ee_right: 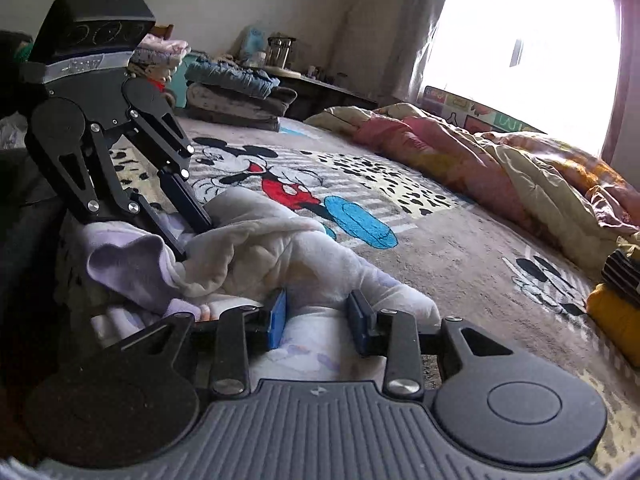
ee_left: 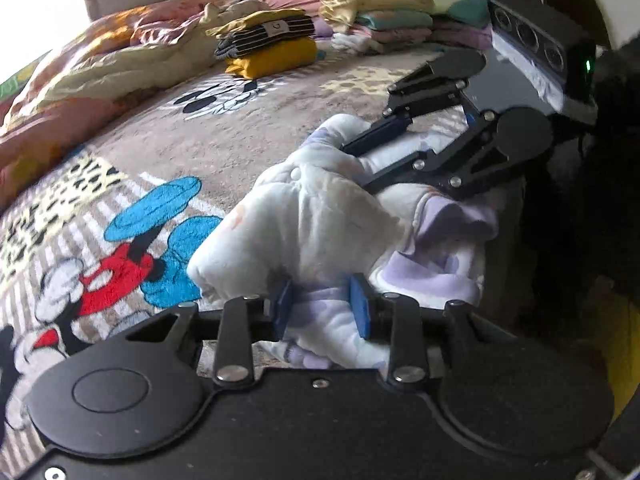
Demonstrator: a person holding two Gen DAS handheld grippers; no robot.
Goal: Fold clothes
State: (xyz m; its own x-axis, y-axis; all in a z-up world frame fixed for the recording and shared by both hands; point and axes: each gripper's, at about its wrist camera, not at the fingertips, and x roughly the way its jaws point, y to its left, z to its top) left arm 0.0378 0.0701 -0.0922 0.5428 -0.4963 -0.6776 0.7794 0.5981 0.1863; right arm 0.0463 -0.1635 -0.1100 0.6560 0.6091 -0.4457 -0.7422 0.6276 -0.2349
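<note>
A white fleece garment (ee_left: 320,208) with lavender lining lies bunched on the Mickey Mouse blanket (ee_left: 240,128) near the bed's edge. In the left wrist view my left gripper (ee_left: 322,308) has its blue pads pressed on a thick fold of the garment. My right gripper (ee_left: 358,168) reaches in from the upper right, its fingers sunk into the cloth's far side. The right wrist view shows the same garment (ee_right: 280,256), with my right gripper (ee_right: 316,312) clamped on a white fold and my left gripper (ee_right: 192,240) biting the lavender part at the left.
Folded stacks sit at the far side of the bed: a yellow and striped pile (ee_left: 266,44) and a pastel pile (ee_left: 380,16). A crumpled quilt (ee_right: 500,168) runs along the window side. Another folded pile (ee_right: 236,92) sits beyond the bed. Someone's dark clothing (ee_left: 580,220) fills the right edge.
</note>
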